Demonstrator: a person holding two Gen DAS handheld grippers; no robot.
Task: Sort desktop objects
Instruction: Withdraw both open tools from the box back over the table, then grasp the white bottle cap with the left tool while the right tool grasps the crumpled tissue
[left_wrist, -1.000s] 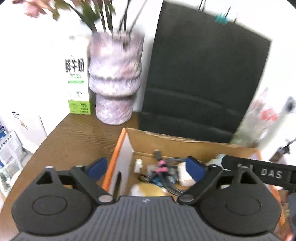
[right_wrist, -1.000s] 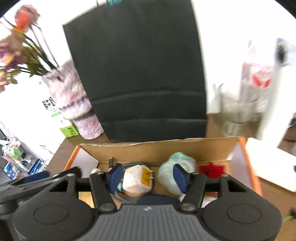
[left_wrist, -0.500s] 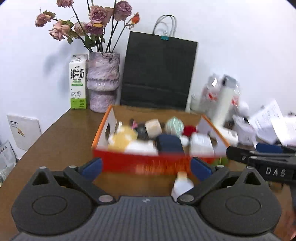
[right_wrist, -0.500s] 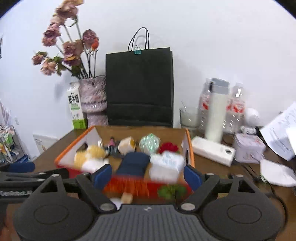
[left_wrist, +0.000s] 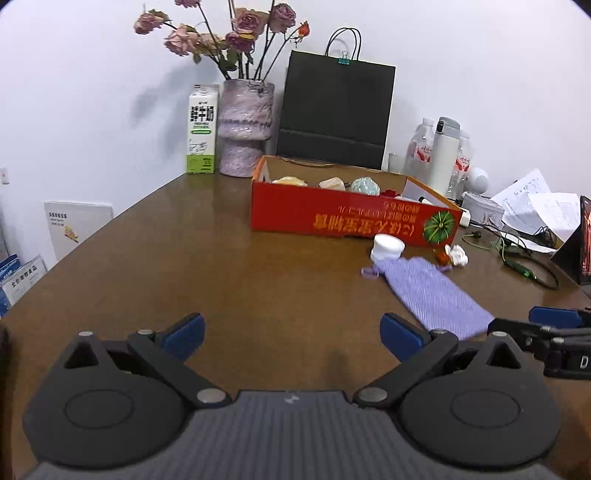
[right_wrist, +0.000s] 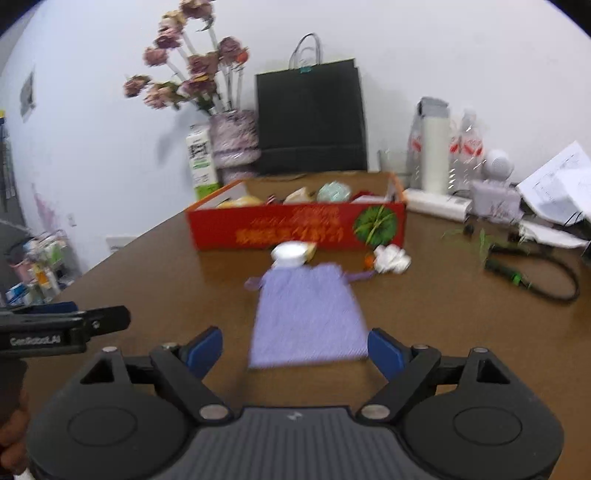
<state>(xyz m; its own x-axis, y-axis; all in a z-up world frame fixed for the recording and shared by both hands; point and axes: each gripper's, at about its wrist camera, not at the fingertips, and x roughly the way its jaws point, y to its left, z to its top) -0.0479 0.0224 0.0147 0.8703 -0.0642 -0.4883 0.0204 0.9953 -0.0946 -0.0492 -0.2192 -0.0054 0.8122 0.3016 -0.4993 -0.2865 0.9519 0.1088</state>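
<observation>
Meanwhile, my left gripper (left_wrist: 291, 330) and right gripper (right_wrist: 295, 350) both gape wide, empty, above desk (left_wrist: 221, 266); purple pouch (right_wrist: 306, 317) lies before red box (right_wrist: 295, 225), right jaws freshly widened.

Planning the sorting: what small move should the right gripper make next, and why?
Probably ease the right gripper forward and down onto the flat lilac striped fabric pouch. Its jaws stand wide and empty, the pouch's near edge lies just ahead between them, outside the red cardboard box.
</observation>
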